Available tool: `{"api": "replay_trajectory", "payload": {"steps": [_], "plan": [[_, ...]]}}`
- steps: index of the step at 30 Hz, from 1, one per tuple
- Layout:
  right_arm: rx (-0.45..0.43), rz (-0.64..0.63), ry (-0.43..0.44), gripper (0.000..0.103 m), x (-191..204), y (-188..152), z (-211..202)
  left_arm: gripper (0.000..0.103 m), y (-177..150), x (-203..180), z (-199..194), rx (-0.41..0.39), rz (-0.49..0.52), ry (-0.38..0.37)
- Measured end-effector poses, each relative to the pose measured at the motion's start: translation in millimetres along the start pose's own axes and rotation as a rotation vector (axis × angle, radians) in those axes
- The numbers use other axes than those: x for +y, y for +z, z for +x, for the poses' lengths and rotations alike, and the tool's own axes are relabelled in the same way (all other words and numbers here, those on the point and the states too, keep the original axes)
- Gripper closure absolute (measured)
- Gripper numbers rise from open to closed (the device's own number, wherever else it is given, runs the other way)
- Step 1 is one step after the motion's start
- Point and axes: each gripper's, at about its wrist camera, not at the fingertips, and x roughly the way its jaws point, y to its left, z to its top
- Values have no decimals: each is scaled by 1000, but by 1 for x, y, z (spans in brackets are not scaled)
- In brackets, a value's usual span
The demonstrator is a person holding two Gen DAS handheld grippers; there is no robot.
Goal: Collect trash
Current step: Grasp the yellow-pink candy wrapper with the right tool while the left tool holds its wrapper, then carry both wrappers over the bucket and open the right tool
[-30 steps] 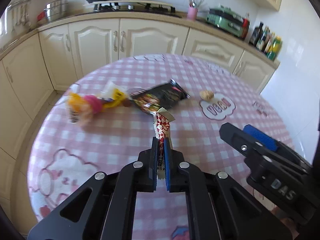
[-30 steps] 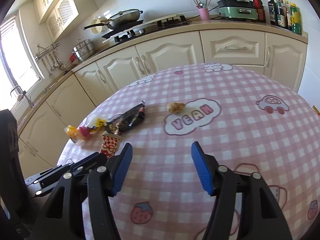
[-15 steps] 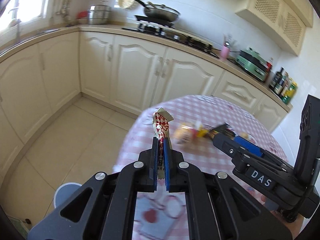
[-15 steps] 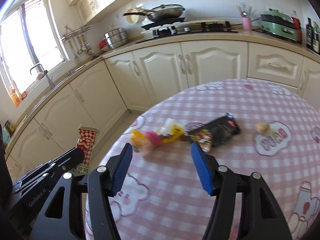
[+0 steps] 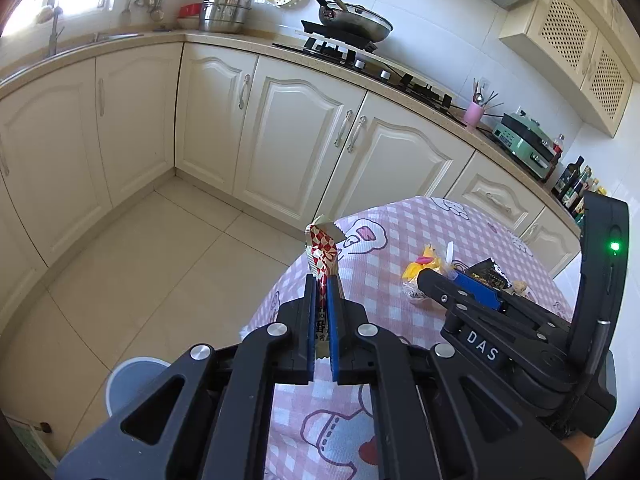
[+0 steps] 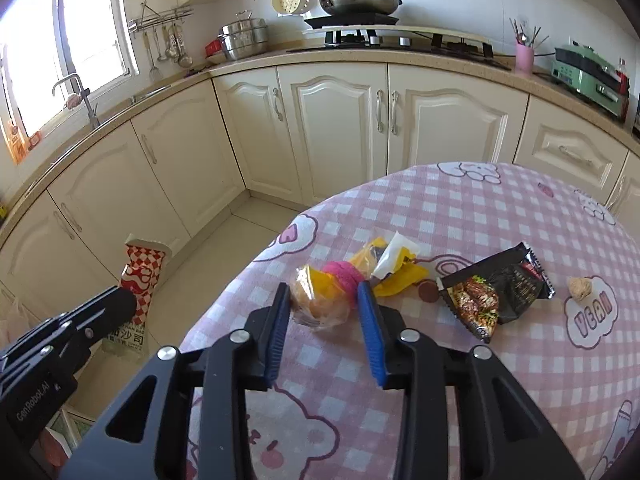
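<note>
My left gripper [image 5: 322, 286] is shut on a red-and-white checked snack wrapper [image 5: 322, 250] and holds it upright past the table's left edge, over the floor; it also shows in the right wrist view [image 6: 140, 276]. My right gripper [image 6: 324, 300] is open, its fingers on either side of a clear bag with orange, yellow and pink contents [image 6: 320, 296] on the pink checked table [image 6: 460, 216]. A yellow-and-white wrapper [image 6: 394, 266], a black snack packet [image 6: 496, 284], a brown disc [image 6: 429, 291] and a tan crumpled ball [image 6: 580, 289] lie to the right.
A grey-blue round bin [image 5: 128, 380] stands on the tiled floor below and left of my left gripper. Cream kitchen cabinets [image 5: 280, 140] run behind, with a stove and pan [image 5: 352, 24] on the counter.
My left gripper carried the checked wrapper from above the table leftward to beyond its edge. My right gripper moved left and closer, now straddling the clear bag.
</note>
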Motion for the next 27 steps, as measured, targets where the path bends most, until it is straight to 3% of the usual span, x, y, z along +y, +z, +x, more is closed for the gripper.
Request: {"api": "replay_trajectory", "payload": {"steps": [1,8,15,27], "plan": [[-4,-7,9,84,2,-1,-2,99,-1,1,-2,-3,-1,0],[-45,-46,86,84,36,-5,-26,99,-5,33,-29,-28,-32,38],[-47,-119,225,84,110,-15,-43,99,-17,85,-69,-56,-94,130],[90,-244,410,84,243,-64,-16,99,-49,173,-109,-42,-227,272]]}}
